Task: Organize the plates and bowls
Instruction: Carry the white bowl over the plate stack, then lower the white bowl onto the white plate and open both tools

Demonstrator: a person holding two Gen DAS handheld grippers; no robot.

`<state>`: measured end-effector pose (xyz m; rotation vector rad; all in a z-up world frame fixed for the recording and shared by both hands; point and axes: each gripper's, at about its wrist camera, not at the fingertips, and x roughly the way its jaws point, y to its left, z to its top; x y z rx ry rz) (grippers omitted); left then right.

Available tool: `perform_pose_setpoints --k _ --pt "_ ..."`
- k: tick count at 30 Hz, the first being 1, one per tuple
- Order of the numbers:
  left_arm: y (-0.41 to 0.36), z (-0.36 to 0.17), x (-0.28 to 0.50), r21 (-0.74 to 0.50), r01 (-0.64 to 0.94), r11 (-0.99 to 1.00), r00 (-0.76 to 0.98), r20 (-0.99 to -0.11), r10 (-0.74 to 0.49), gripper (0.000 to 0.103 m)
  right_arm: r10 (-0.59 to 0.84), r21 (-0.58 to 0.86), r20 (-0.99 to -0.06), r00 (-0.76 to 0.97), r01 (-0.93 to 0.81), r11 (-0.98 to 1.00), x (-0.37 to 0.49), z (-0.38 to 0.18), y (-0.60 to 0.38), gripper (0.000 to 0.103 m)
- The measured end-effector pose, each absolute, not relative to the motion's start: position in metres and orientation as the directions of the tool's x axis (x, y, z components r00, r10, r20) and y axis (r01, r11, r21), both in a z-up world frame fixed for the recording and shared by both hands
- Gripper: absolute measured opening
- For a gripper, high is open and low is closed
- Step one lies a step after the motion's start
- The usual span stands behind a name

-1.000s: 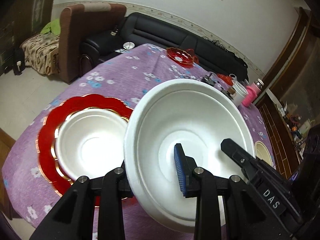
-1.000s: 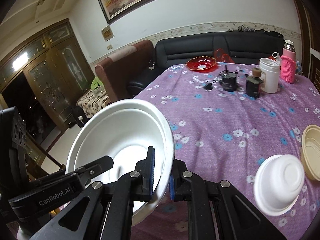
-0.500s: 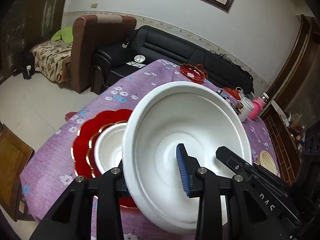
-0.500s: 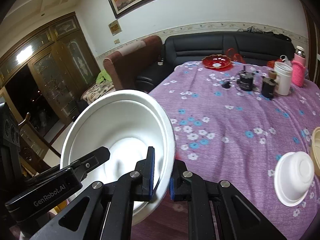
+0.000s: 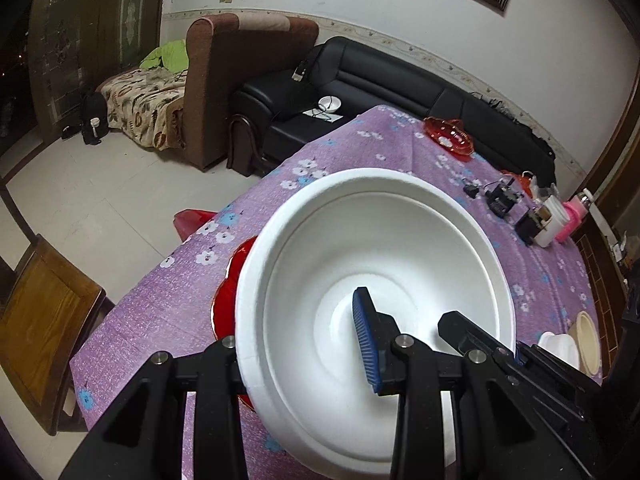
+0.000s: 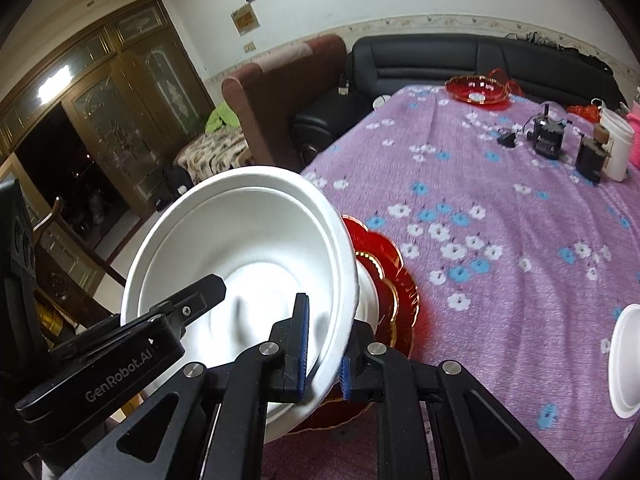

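The large white bowl point(image 5: 372, 292) is pinched at opposite rims by the left gripper point(image 5: 304, 344), whose jaws have just been easing apart slightly, and the right gripper point(image 6: 324, 364). It is held tilted above the red plate point(image 6: 384, 276); beyond the plate, a red dish point(image 6: 478, 90) is seen.

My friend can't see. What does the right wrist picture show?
The right gripper pinches the rim of a big white bowl, tilted above a red plate on a purple flowered tablecloth. The left gripper reaches into the bowl from the left.
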<state>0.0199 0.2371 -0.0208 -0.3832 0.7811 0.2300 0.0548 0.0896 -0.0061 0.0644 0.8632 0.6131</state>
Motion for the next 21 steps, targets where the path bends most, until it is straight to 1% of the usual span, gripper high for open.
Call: perform_pose_setpoints --k 5,8,10,12,16,21 --pt "0.237 -0.032 0.032 -0.218 -0.346 0.913 0.666 -0.742 0.075 0.034 0.517 0.302 -0.718 0.466 -0.461 0.835 0.066 -0.024 0.092 0.015" --pt "0.235 -0.037 0.036 -0.183 -0.353 0.918 0.654 -0.749 0.102 0.036 0.507 0.299 -0.726 0.464 -0.451 0.841 0.068 -0.029 0.093 0.017" --pt "0.236 -0.038 0.038 -0.157 -0.357 0.921 0.648 -0.751 0.123 0.040 0.500 0.293 -0.732 0.463 -0.449 0.844 0.071 -0.032 0.094 0.017" --pt "0.236 -0.039 0.038 -0.144 -0.364 0.920 0.648 -0.749 0.139 0.051 0.498 0.293 -0.734 0.461 -0.447 0.845 0.072 -0.034 0.095 0.017" --pt "0.238 -0.036 0.036 -0.122 -0.382 0.916 0.657 -0.733 0.177 0.053 0.479 0.267 -0.732 0.484 -0.443 0.856 0.073 -0.036 0.097 0.017" --pt "0.246 -0.034 0.032 -0.156 -0.389 0.908 0.665 -0.729 0.160 0.058 0.464 0.261 -0.728 0.504 -0.422 0.868 0.076 -0.037 0.095 0.017"
